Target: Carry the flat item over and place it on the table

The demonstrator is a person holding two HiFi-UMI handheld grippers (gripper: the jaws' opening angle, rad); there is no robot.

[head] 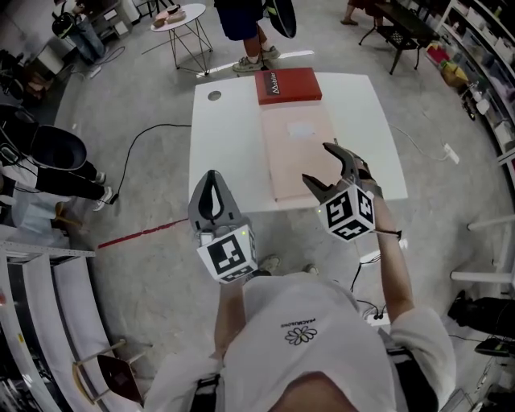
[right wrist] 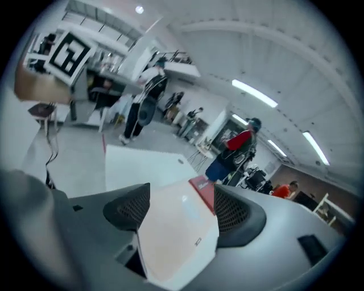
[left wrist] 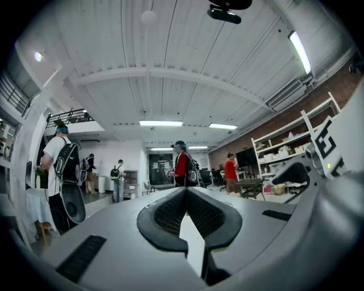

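The flat item (head: 296, 149) is a long pale pink board lying flat on the white table (head: 225, 153), its far end against a red box (head: 287, 84). My right gripper (head: 320, 165) hovers open over the board's near right corner, its jaws wide apart. In the right gripper view the flat item (right wrist: 176, 227) fills the gap of the right gripper (right wrist: 179, 199), with the red box (right wrist: 202, 186) beyond. My left gripper (head: 212, 179) is shut and empty at the table's near left edge. In the left gripper view the left gripper (left wrist: 186, 190) points up into the room.
A person (head: 241, 24) stands at the table's far side beside a small round side table (head: 179, 16). A black cable (head: 145, 137) and a red tape line (head: 145, 232) run over the floor at left. Shelves (head: 483, 64) line the right wall.
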